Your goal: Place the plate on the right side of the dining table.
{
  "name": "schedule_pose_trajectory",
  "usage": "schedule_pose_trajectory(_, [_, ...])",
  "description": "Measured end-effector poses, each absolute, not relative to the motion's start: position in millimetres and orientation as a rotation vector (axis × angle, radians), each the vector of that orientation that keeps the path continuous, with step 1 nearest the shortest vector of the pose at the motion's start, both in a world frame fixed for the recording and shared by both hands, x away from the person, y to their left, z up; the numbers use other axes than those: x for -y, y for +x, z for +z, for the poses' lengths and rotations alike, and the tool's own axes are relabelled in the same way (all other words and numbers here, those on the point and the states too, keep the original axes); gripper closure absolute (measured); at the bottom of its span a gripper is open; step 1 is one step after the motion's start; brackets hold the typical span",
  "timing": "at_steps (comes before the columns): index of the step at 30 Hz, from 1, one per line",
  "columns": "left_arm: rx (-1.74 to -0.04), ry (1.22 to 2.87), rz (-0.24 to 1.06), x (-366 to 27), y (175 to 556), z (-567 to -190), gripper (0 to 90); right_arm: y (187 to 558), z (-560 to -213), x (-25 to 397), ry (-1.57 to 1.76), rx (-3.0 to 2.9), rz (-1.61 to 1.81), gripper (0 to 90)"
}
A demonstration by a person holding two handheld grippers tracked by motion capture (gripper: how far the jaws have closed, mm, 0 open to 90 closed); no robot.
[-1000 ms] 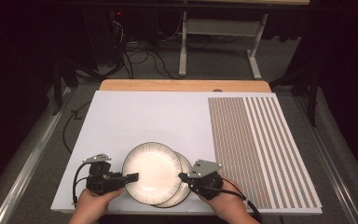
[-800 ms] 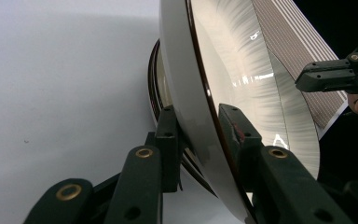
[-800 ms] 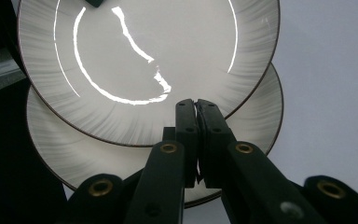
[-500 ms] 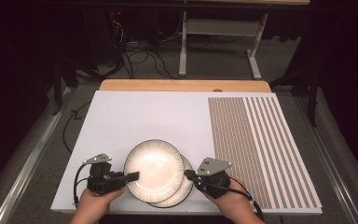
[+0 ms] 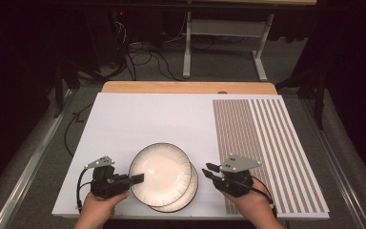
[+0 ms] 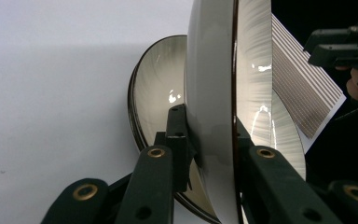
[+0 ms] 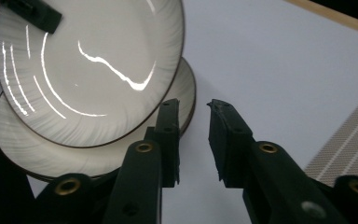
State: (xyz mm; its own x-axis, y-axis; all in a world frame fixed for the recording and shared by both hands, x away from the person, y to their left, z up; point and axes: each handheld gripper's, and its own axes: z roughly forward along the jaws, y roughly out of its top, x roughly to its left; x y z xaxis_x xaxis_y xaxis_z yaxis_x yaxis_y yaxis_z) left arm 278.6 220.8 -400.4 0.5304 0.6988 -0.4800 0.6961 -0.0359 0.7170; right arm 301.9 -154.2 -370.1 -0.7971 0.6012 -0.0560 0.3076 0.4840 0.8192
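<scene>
Two plates sit near the counter's (image 5: pixel 138 114) front edge: the upper plate (image 5: pixel 159 174) lifted off the lower plate (image 5: pixel 193 183), clamped at its rim in the left gripper's (image 5: pixel 136 179) fingers. The right gripper (image 5: pixel 208 171) waits beside them, fingers apart. Best keep the plate level while lifting clear. The left gripper view reveals the gap between plates.

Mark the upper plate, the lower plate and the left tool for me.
upper plate (image 5: pixel 159 171): high view, centre of its face.
lower plate (image 5: pixel 190 191): high view, exposed right rim.
left tool (image 5: pixel 136 179): high view, tips clamped on the upper plate's left edge.
</scene>
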Motion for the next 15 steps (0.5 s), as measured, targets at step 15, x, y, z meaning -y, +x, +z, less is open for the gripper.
schedule_pose_trajectory(15, [-1.086, 1.718, 0.112, -219.4, 273.2, -391.6, 80.4, 300.4, -356.7, 216.7, 0.900, -2.196, 1.310, 44.9])
